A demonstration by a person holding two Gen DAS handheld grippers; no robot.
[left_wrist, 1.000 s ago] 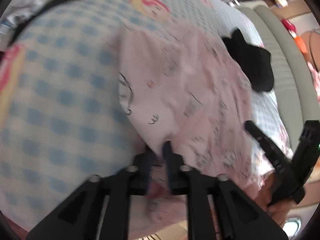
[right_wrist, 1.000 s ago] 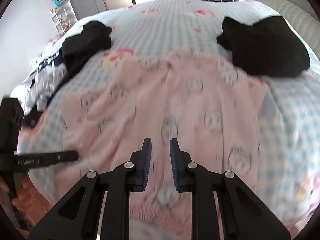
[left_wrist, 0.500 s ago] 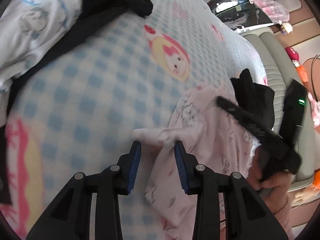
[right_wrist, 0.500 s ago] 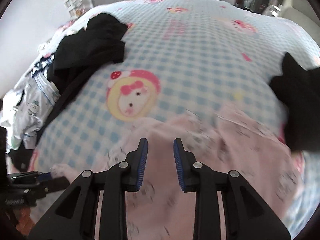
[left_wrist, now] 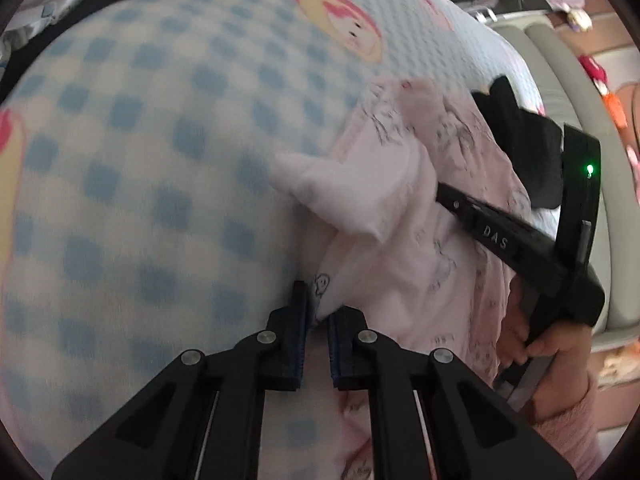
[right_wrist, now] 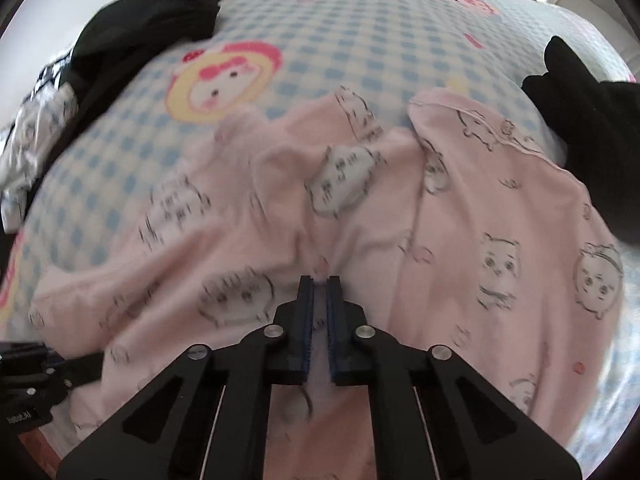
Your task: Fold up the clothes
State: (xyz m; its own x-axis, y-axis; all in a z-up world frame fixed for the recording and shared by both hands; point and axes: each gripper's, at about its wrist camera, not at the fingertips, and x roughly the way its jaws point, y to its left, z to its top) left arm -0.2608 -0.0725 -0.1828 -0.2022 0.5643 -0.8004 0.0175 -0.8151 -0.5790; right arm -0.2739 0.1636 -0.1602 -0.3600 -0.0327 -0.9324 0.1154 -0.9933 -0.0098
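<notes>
A pink garment with cat prints (left_wrist: 400,240) (right_wrist: 460,220) lies rumpled on the blue-checked bed cover (left_wrist: 140,160) (right_wrist: 360,20). My left gripper (left_wrist: 318,312) sits at the garment's left edge. Its jaws are closing, and a corner of the pink cloth is pinched between the pads. My right gripper (right_wrist: 320,284) points down at the middle of the garment and is shut on a raised fold of it. In the left wrist view the right gripper (left_wrist: 520,240) reaches in from the right, held by a hand (left_wrist: 560,360). The left gripper (right_wrist: 48,368) shows at the right wrist view's lower left.
A black garment (left_wrist: 528,148) (right_wrist: 592,120) lies just past the pink one's far right side. A heap of black clothes (right_wrist: 152,20) and a white printed garment (right_wrist: 32,140) lie at the far left. A grey padded edge (left_wrist: 568,72) runs along the right.
The pink garment lay flat a second ago and is now bunched up. Both grippers have come down onto it, and both sets of jaws have narrowed onto the cloth.
</notes>
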